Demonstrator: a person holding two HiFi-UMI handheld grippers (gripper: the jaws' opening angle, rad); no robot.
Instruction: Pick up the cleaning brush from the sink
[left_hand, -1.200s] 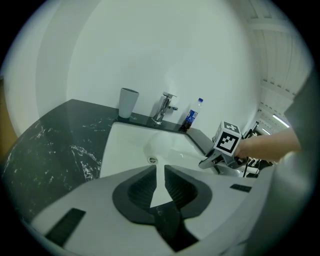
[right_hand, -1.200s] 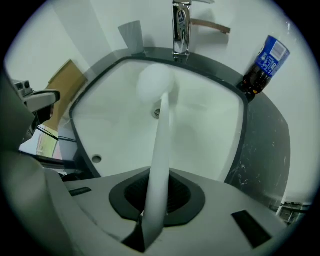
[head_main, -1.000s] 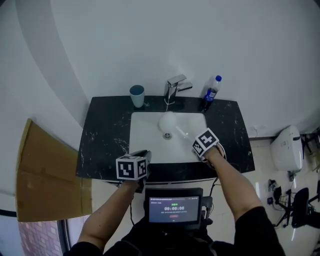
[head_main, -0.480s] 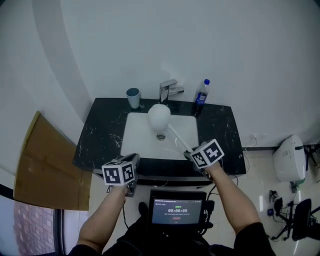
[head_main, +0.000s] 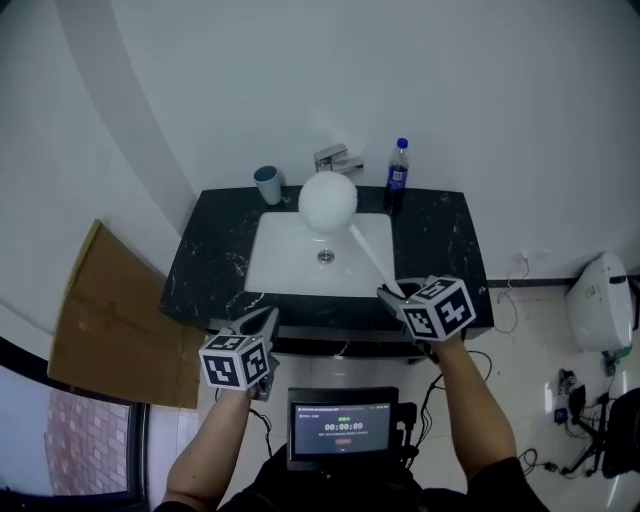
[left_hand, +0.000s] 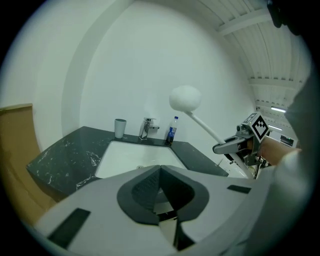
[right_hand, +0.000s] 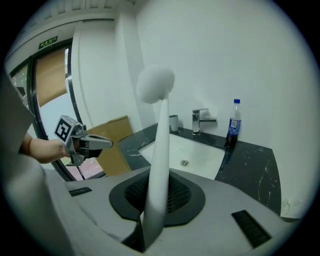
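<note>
Brush (head_main: 328, 200): round white head, tapered handle clamped in right claw (head_main: 390, 294); left claw (head_main: 264, 319) closed, empty.

Soft, even, cool light with faint shadows; fisheye bending and black corners in gripper views

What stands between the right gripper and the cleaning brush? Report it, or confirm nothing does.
Nothing visible does. The right gripper is shut directly on the white handle of the cleaning brush. The brush is held up above the sink, its round head in open air and touching nothing.
</note>
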